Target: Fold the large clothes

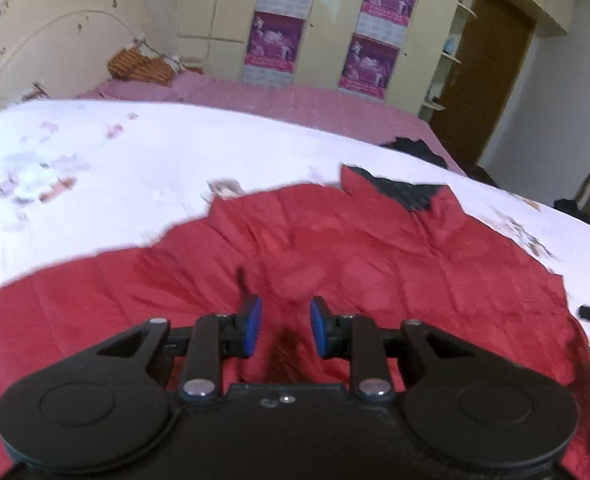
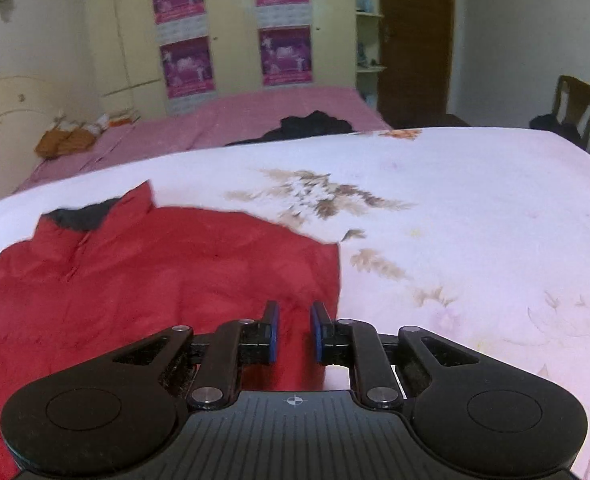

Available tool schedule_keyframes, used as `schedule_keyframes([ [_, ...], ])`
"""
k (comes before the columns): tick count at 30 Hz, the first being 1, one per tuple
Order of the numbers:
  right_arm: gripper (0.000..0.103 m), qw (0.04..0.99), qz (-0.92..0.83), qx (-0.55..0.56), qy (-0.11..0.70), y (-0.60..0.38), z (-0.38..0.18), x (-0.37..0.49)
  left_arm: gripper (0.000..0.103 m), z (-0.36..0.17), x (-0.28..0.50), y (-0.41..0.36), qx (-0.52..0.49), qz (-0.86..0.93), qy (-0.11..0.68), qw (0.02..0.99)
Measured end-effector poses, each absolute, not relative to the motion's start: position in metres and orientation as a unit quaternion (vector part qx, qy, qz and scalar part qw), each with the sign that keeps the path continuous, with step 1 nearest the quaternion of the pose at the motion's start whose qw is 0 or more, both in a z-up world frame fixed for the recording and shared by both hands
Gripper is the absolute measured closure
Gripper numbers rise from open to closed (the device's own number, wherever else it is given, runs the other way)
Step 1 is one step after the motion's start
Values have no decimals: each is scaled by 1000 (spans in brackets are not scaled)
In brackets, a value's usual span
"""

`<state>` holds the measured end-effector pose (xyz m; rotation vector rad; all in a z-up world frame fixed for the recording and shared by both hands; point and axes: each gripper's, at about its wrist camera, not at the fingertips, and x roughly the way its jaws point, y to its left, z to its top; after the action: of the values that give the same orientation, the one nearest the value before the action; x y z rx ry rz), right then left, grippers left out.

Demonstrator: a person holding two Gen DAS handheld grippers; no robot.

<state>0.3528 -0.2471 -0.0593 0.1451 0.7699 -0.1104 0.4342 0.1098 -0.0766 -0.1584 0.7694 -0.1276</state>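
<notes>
Between the blue pads of the left gripper (image 1: 286, 326) there is a clear gap with only red fabric lying further off beneath, so those fingers hold nothing. The right gripper (image 2: 294, 330) is the same: fingers narrowly apart, empty, poised over the garment's right edge. Out from them spreads the red jacket (image 1: 335, 248), lying on the white floral bedspread (image 2: 475, 220), its dark-lined collar (image 2: 83, 216) pointing toward the far side of the bed. It looks partly gathered, the right side ending in a fairly straight edge, but I'd judge folding only begun; the body is not yet doubled over. Beyond, a pink sheet (image 2: 255, 116) and a wardrobe
</notes>
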Motion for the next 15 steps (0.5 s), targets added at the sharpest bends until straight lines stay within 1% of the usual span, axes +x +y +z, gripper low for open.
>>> schedule_keyframes([
  [2,87,905,-60,68,416,-244,-78,358,77,-93,438,99,-52,-66,402,912],
  [3,87,902,-59,69,421,-245,-86,357,76,-102,440,96,-44,-68,409,909],
  [6,87,908,-59,52,411,-242,-90,356,76,-104,442,88,-11,-68,404,912],
  [8,87,906,-62,49,415,-241,-87,358,78,-99,441,89,-18,-66,407,911],
  [11,87,912,-59,67,401,-242,-72,343,78,-84,430,94,-35,-69,388,919],
  [13,87,911,-50,51,406,-235,-72,335,77,-87,426,94,-29,-70,395,915],
  [15,87,905,-50,22,422,-229,-86,337,77,-101,426,89,-3,-68,410,909],
])
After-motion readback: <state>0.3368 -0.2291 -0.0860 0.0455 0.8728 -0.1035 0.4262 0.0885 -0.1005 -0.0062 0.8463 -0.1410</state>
